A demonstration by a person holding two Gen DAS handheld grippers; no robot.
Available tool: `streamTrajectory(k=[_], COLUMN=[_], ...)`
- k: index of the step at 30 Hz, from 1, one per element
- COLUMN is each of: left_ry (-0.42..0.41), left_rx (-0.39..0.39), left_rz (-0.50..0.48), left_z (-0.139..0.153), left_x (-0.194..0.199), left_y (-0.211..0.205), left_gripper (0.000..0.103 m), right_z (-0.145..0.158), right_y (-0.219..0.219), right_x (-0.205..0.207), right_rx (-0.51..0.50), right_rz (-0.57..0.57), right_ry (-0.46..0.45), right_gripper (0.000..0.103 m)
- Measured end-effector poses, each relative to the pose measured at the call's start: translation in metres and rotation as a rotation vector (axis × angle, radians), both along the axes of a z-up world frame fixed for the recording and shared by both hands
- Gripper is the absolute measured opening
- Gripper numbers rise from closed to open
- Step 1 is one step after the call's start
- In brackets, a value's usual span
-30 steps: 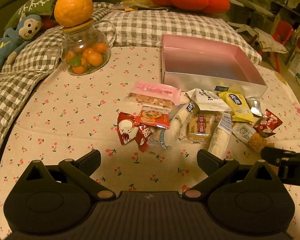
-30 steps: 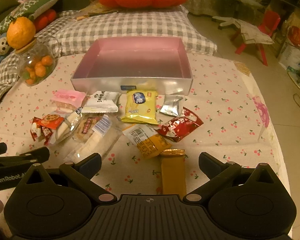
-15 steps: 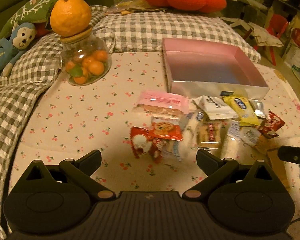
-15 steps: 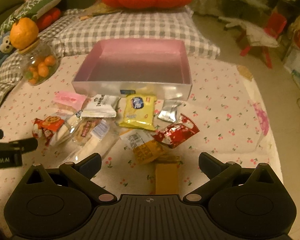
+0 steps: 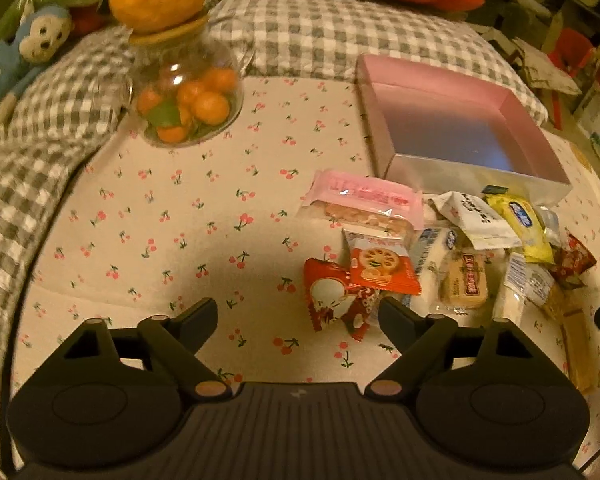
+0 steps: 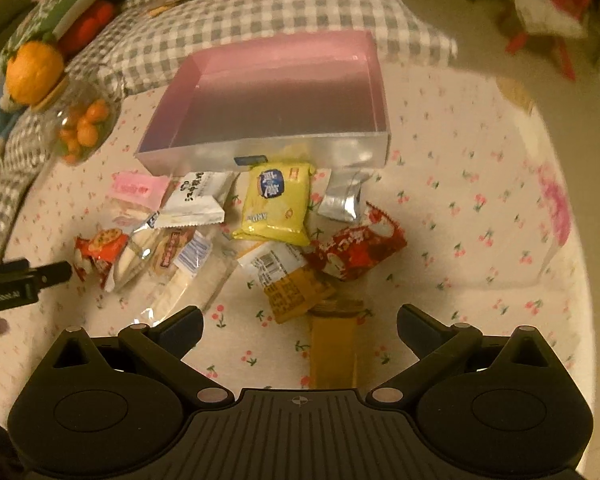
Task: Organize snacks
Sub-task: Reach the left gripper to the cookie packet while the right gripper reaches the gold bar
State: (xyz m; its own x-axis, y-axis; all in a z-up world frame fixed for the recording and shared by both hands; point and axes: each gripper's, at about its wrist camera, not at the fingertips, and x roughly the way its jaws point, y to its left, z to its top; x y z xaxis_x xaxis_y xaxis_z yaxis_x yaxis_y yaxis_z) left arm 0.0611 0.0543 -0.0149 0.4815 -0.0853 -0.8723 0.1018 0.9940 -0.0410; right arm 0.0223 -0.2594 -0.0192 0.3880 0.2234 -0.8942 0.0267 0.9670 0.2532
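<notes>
A: So, fingers?
B: Left gripper [image 5: 298, 312] and right gripper [image 6: 300, 320] both spread, holding nothing.
A: Snacks?
B: Snack pile [image 6: 236, 232] on the cloth, just in front of the pink box [image 6: 260, 156].

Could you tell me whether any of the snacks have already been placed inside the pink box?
No, the pink box shows only its bare floor, and the snack packets all lie on the cloth in front of it.

i see bare cloth [image 5: 148, 240] left of the snack pile [image 6: 236, 232], and more [image 6: 480, 216] to its right. the pile crowds against the box's [image 6: 260, 158] near wall. a jar [image 5: 184, 104] stands at far left, well apart from the box.
</notes>
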Motion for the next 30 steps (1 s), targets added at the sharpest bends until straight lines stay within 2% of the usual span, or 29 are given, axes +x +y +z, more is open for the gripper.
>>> streamTrajectory(k=[3, 8, 10, 16, 22, 30], left_ry=[0.014, 0.051, 0.036, -0.025, -0.020, 0.024], left_rx=[-0.113, -0.224, -0.253, -0.252, -0.187, -0.125], left_rz=[0.016, 0.051, 0.056, -0.013, -0.087, -0.124], left_z=[-0.005, -0.010, -0.007, 0.000, -0.008, -0.021], left_x=[0.004, 0.014, 0.019, 0.030, 0.041, 0.050], left_y=[0.011, 0.018, 0.018, 0.001, -0.021, -0.035], left_gripper=[0.079, 0.071, 0.069, 0.058, 0.052, 0.049], right_z=[-0.008, -0.021, -0.024, -0.028, -0.034, -0.040], right_y=[-0.004, -0.010, -0.011, -0.005, -0.002, 0.001], right_x=[0.002, 0.003, 0.003, 0.005, 0.006, 0.004], right_rx=[0.006, 0.048, 0.069, 0.050, 0.029, 0.011], right_rz=[-0.015, -0.049, -0.062, -0.048, -0.040, -0.026], right_ry=[0.031, 0.073, 0.079, 0.088, 0.102, 0.122], right_gripper=[0.102, 0.101, 0.100, 0.096, 0.091, 0.081])
